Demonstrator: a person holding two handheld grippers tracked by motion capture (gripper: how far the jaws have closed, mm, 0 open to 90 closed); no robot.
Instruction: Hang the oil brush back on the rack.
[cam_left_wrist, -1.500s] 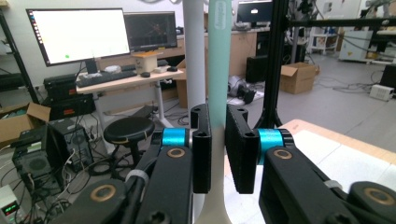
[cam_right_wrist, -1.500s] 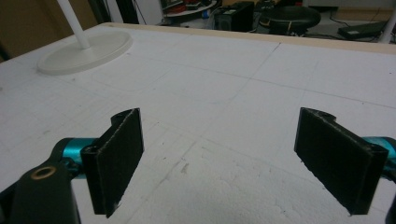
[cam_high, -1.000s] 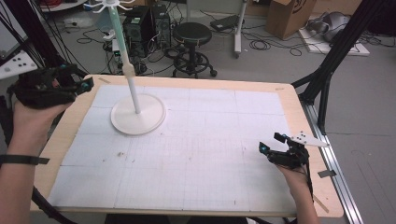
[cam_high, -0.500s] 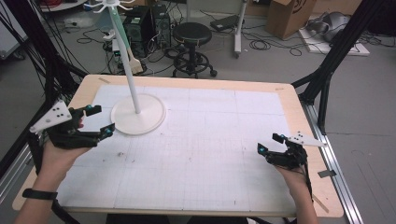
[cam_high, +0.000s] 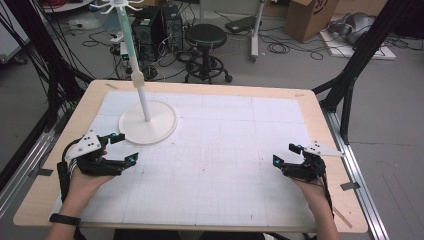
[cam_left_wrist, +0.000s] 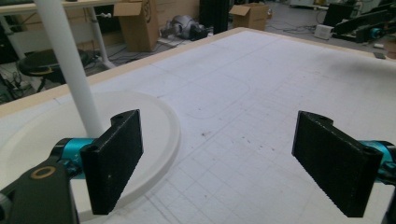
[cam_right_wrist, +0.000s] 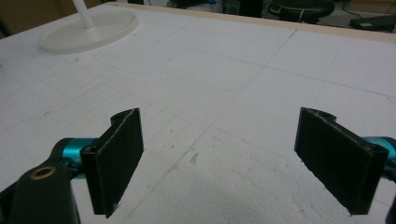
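Note:
A white stand with a round base (cam_high: 148, 122) and a tall pole (cam_high: 135, 75) rises at the back left of the white gridded mat (cam_high: 220, 150). My left gripper (cam_high: 126, 148) rests low on the mat just in front of the base. Its jaws have just been opening and stand wide apart, with nothing between them. In the left gripper view my left gripper (cam_left_wrist: 219, 158) has the base (cam_left_wrist: 154, 121) and pole (cam_left_wrist: 70, 70) right behind its left jaw. My right gripper (cam_high: 285, 154) sits open and empty near the mat's right edge. In the right gripper view my right gripper (cam_right_wrist: 219, 158) faces the far base (cam_right_wrist: 88, 30).
The mat lies on a wooden table (cam_high: 320, 115) with a raised rim. Beyond the far edge, on the floor, stand a black stool (cam_high: 206, 37), computer towers (cam_high: 155, 27) and a cardboard box (cam_high: 312, 17). Black frame struts (cam_high: 360, 60) flank the right side.
My left hand has come down from the table's upper left edge onto the mat in front of the stand's base. The right hand has stayed where it was.

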